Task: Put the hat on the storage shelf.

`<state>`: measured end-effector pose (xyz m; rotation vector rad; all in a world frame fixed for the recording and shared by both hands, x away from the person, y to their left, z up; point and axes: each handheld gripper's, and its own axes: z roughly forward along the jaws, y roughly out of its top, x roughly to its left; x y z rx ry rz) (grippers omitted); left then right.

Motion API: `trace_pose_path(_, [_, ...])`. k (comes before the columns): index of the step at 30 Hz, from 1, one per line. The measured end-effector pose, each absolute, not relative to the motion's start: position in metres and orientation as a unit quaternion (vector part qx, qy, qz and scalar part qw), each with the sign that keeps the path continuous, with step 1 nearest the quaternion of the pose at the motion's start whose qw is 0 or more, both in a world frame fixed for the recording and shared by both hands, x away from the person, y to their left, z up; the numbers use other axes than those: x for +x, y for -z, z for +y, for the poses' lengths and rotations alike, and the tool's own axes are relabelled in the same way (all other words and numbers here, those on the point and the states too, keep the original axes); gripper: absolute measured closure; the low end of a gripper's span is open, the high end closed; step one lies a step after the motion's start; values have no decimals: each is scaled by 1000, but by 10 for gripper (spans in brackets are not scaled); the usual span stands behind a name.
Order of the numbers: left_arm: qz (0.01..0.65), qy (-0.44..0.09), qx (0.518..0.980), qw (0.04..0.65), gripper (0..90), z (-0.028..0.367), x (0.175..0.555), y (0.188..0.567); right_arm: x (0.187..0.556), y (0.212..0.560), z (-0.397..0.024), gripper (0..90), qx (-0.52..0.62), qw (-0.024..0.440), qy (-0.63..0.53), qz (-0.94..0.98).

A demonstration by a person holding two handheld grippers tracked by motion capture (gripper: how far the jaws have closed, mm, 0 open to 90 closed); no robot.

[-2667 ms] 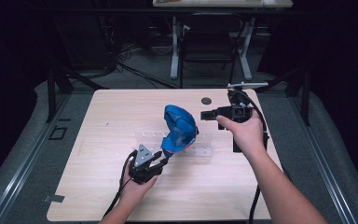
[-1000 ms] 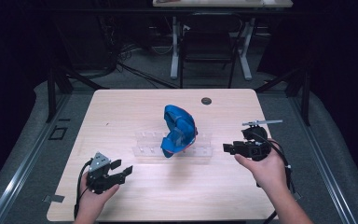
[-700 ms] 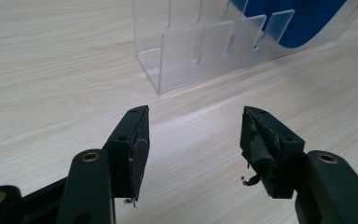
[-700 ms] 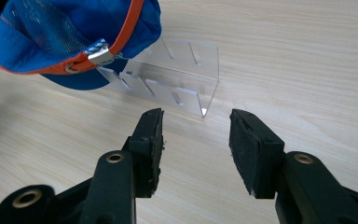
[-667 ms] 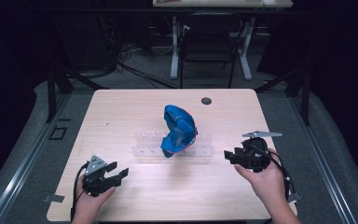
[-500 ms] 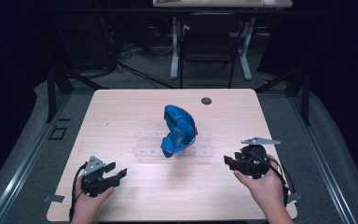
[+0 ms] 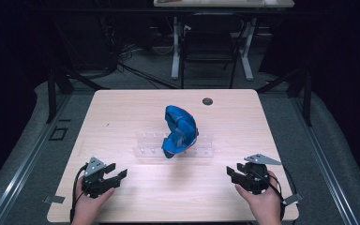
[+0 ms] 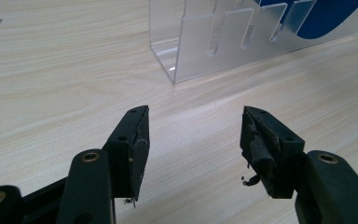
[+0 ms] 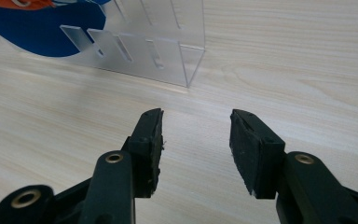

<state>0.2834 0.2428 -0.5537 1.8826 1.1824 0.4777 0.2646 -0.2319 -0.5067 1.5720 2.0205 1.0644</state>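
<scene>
A blue bowl-like dish [image 7: 180, 131] stands on edge in a clear acrylic slotted rack [image 7: 206, 145] at the middle of the light wooden table [image 7: 136, 108]. My left gripper [image 7: 118, 175] rests near the table's front left, open, with bare wood between its jaws [image 8: 195, 135]. My right gripper [image 7: 229, 172] sits near the front right, also open and holding nothing [image 9: 196, 133]. The rack's left end [image 8: 191, 51] and a strip of the blue dish [image 8: 326, 18] appear beyond the left jaws. The rack's right end [image 9: 168, 56] and the dish [image 9: 42, 32] appear beyond the right jaws.
A small dark round disc [image 7: 207, 101] lies on the table at the back, right of centre. Behind the table stand a dark chair [image 7: 208, 47] and white desk legs [image 7: 175, 51]. Grey floor surrounds the table.
Both hands have drawn back from the rack to the table's front corners. The right gripper came down from the back right; the left moved away from the dish. The dish stays in the rack.
</scene>
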Motion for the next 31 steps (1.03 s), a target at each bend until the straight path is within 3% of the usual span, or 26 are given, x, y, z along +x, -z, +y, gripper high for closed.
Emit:
trace_pose_path(13, [465,-187,756,421,432,236,282,557,261,532,-233,529,541,209,-396,712])
trace_pose_path(25, [445,-198,764,422,451,227,281,557,262,546,-239,538,546,204,-393,711])
trace_pose_path(31, [414,-201,774,436,464,198,285,546,260,542,-240,543,541,221,-416,697])
